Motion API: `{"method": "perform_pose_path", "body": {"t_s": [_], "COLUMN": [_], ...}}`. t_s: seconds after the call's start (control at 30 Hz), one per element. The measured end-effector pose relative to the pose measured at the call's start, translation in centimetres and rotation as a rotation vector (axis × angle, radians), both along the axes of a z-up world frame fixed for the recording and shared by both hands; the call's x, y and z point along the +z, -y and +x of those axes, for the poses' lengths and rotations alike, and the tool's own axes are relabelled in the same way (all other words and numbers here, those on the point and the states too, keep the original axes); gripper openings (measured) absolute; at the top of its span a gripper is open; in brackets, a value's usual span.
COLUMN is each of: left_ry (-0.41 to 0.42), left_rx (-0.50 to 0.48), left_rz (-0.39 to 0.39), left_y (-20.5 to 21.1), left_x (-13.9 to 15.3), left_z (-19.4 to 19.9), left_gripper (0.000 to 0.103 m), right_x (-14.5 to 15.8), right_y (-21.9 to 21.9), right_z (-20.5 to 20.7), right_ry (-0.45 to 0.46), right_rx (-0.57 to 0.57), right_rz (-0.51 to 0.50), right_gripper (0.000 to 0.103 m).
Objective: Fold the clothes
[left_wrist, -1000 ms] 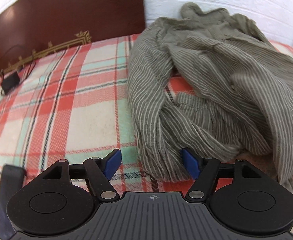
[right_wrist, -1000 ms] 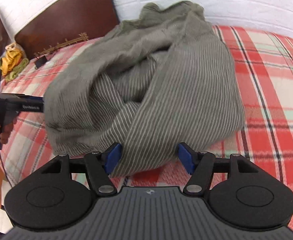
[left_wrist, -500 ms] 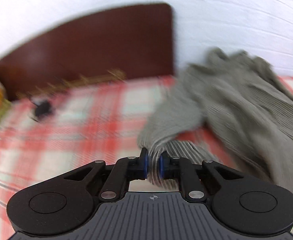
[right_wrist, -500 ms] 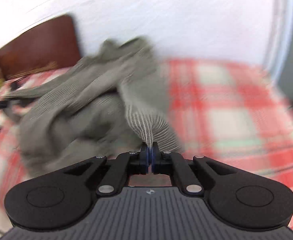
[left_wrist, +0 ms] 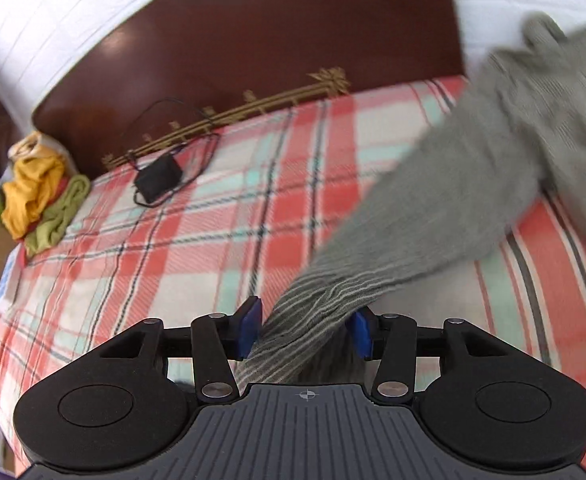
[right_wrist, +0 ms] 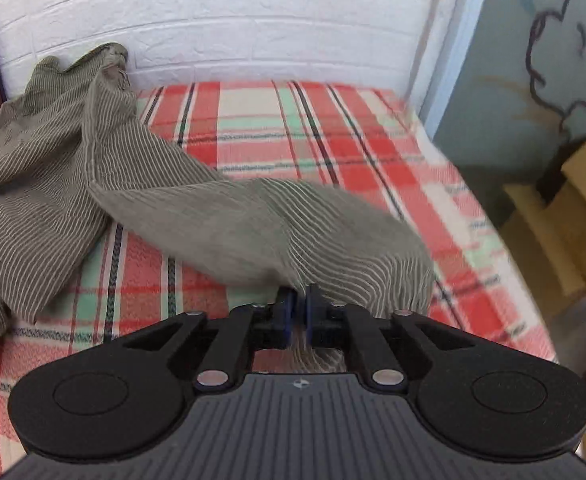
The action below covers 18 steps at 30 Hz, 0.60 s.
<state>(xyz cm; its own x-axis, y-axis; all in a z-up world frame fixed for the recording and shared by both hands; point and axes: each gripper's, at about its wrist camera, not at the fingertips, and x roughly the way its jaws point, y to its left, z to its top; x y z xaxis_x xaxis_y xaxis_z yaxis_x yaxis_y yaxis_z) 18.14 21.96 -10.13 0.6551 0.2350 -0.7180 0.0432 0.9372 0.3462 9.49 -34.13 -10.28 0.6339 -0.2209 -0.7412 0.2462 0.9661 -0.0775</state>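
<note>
Plaid bed (right_wrist: 333, 120) carries the striped garment (right_wrist: 53, 140), being spread. Left gripper (left_wrist: 305, 330) fingers open wide around cloth; right gripper (right_wrist: 299, 312) fingers, narrow, begin opening around a fold. Next, flatten it.

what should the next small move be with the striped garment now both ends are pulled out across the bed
Probably let go and draw both grippers back. The striped garment lies stretched over the plaid bedspread. The left gripper is opening, its pads already off the fabric lying between them; the right gripper is only starting to open, cloth still between its nearly closed pads. Then re-grip an edge for the fold.
</note>
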Motion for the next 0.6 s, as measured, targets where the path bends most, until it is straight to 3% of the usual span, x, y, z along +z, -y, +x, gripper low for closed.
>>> {"method": "perform_pose_path", "body": {"t_s": [0.1, 0.13, 0.23, 0.3, 0.4, 0.6], "left_ry": [0.022, 0.031, 0.036, 0.017, -0.008, -0.073], "left_rx": [-0.029, -0.031, -0.048, -0.102, -0.234, -0.551], "left_rz": [0.010, 0.001, -0.080, -0.188, -0.266, -0.292], "left_y": [-0.4, -0.5, -0.5, 0.6, 3.5, 9.5], "left_x": [0.8, 1.3, 3.1, 3.5, 2.9, 0.5], "left_z": [-2.0, -2.5, -3.4, -4.5, -7.3, -14.1], "left_gripper": [0.075, 0.077, 0.077, 0.077, 0.077, 0.079], "right_x": [1.5, 2.4, 5.3, 5.8, 4.3, 0.1], "right_y": [-0.2, -0.4, -1.5, -3.1, -6.1, -10.9], "right_z": [-1.9, -2.7, -4.6, -5.1, -3.6, -1.5], "right_ry": [0.079, 0.116, 0.215, 0.223, 0.178, 0.057], "right_rx": [-0.044, -0.051, 0.037, 0.135, 0.292, 0.403], "right_rz": [-0.011, -0.015, 0.066, 0.142, 0.216, 0.208], "right_gripper": [0.051, 0.057, 0.058, 0.058, 0.059, 0.059]}}
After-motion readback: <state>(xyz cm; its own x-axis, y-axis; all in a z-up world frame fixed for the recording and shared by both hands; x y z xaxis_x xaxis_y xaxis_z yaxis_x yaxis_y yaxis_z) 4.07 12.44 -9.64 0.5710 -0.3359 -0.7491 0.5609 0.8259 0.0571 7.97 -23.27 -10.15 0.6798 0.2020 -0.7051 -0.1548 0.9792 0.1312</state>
